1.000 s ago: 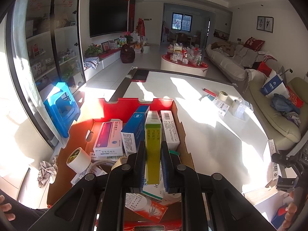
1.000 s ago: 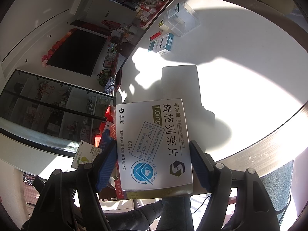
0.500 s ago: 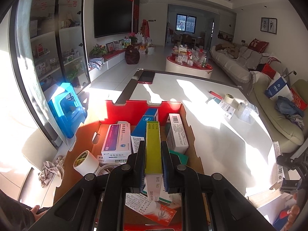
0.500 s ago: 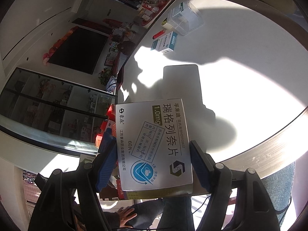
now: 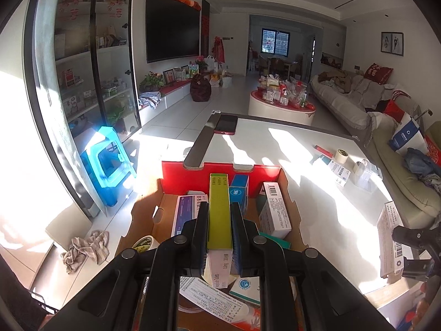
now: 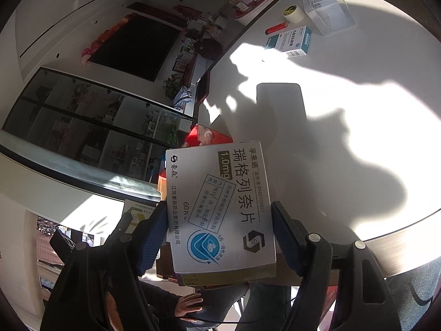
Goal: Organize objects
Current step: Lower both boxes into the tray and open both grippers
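Medicine boxes are what is being sorted, and most of them already stand packed in the red-walled cardboard carton (image 5: pixel 193 176) that sits off the near left edge of the white table (image 5: pixel 317 193). Left of the carton, a roll of tape (image 5: pixel 143 242) lies on its open flap. Over the carton, the left gripper (image 5: pixel 219 220) pinches a narrow yellow-green box (image 5: pixel 219 209) by its long sides, jaws pressed nearly together, the box pointing away over the purple-and-white and blue packs below. Farther right on the table lie a tape roll, a small white-and-teal box (image 6: pixel 289 41) and a clear plastic case (image 6: pixel 328 11), not yet sorted. At the far right, the right gripper (image 6: pixel 220 234) holds a wide grey-white box (image 6: pixel 220 201) flat between spread jaws, above the table's near edge.

Judging from this, the slim box could catch on the upright packs if lowered without a clear slot, tipping them or crumpling a loose leaflet. The wide box is gripped only along its near end, so a quick swing could let it pivot or slide out.

The carton's near part is hidden behind the left gripper's fingers. Strong sun and deep shadow wash out much of the tabletop, and the far side of the wide box is unseen.
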Demonstrator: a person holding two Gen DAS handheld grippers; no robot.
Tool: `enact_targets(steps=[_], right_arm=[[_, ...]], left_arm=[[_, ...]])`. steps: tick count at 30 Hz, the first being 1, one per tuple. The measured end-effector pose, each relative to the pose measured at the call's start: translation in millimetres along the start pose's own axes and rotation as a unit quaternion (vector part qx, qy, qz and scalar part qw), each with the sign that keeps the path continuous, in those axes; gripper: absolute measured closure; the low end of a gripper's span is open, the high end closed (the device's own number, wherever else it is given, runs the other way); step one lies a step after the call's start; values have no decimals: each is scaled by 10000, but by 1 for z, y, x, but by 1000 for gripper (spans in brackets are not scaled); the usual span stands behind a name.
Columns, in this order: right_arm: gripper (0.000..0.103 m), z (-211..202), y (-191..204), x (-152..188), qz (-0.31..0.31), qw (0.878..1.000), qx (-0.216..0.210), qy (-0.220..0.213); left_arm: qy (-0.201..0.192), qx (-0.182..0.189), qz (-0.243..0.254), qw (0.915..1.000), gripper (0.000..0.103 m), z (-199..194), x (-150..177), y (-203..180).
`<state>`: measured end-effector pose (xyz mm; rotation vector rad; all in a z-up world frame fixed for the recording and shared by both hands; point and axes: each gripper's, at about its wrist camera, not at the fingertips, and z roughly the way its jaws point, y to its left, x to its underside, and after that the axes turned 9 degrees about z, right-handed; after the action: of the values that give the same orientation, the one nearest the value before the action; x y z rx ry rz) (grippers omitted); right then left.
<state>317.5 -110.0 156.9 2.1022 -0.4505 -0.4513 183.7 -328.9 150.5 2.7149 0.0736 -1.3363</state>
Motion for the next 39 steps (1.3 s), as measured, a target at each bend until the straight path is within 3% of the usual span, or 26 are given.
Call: enact_targets(steps=[9, 17, 18, 19, 20, 23, 28, 34, 39], right_arm=[[30, 67, 67, 16, -675, 9948, -257, 717], [29, 135, 82, 33, -931, 9869, 63, 1315], [29, 140, 82, 35, -925, 9863, 111, 1365], [29, 143, 81, 35, -917, 9861, 139, 1381], [29, 144, 80, 36, -916, 9861, 263, 1357], [22, 137, 74, 30, -756, 9874, 64, 1391], [18, 103, 67, 9, -802, 9923, 98, 943], [17, 50, 12, -37, -409, 9960, 786, 92], [17, 6, -37, -86, 0, 9875, 1440, -644]], left_arm=[[66, -165, 12, 9998, 88, 22, -7, 27], [392, 13, 90, 9992, 86, 58, -1, 27], [458, 39, 101, 9989, 74, 63, 1, 26], [526, 25, 106, 9986, 46, 67, 1, 26], [552, -29, 72, 9984, 26, 69, 2, 26], [466, -127, -92, 9988, 8, 66, 2, 34], [298, -125, -180, 9993, 3, 58, -2, 40], [286, 16, -199, 9994, 2, 50, -11, 30], [268, 276, -166, 9991, 2, 41, -26, 8]])
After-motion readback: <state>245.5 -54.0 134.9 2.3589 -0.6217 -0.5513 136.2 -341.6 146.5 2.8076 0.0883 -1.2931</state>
